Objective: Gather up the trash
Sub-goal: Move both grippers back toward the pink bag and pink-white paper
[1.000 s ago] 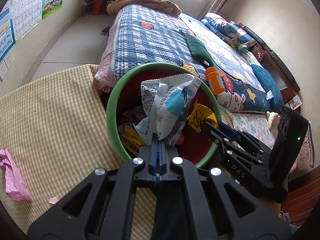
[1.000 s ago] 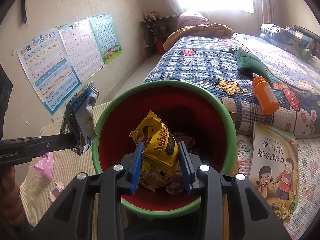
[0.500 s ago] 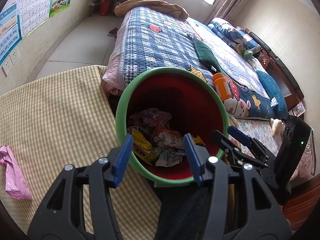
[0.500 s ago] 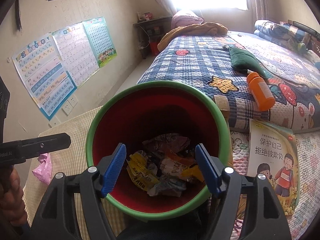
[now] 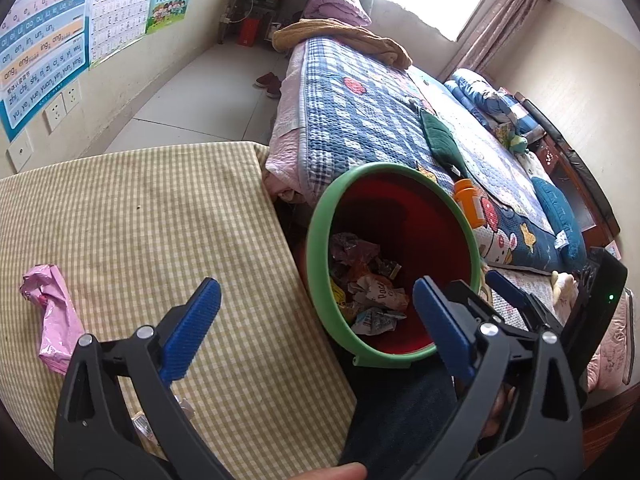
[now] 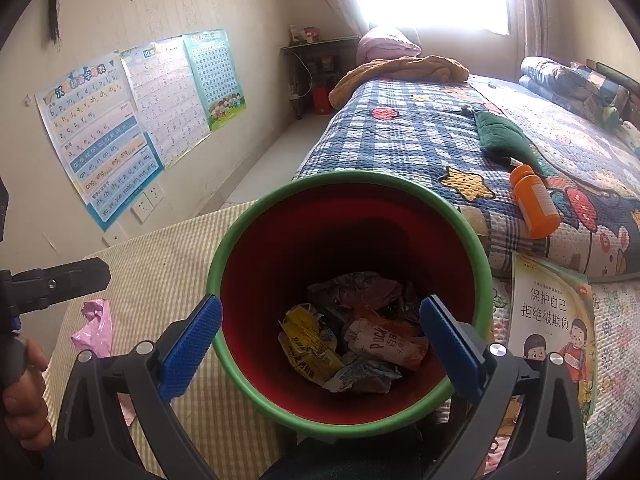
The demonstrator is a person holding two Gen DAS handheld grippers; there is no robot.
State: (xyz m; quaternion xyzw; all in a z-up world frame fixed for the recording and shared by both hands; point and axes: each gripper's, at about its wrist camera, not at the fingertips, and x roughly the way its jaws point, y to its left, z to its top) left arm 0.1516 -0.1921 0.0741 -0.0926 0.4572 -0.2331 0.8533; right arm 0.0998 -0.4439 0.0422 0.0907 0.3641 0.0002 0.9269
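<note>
Left tool (image 5: 316, 310) jaws opening, nothing between; right tool (image 6: 320, 338) same, over the bin (image 6: 478, 248). Remaining pink wrapper (image 5: 50, 316) lies on the counter (image 5: 140, 220), far left of bin, long axis near-to-far. Left tool is nearer.

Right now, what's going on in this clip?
A person is collecting trash with a handheld gripper in each hand. Both the left gripper and the right gripper are opening, nothing between their jaws. The right one hangs over the green-rimmed red bin; crumpled wrappers lie at its bottom. The left one is over the edge of the checked tablecloth beside the bin. A pink wrapper lies on the cloth, not yet picked up.
</note>
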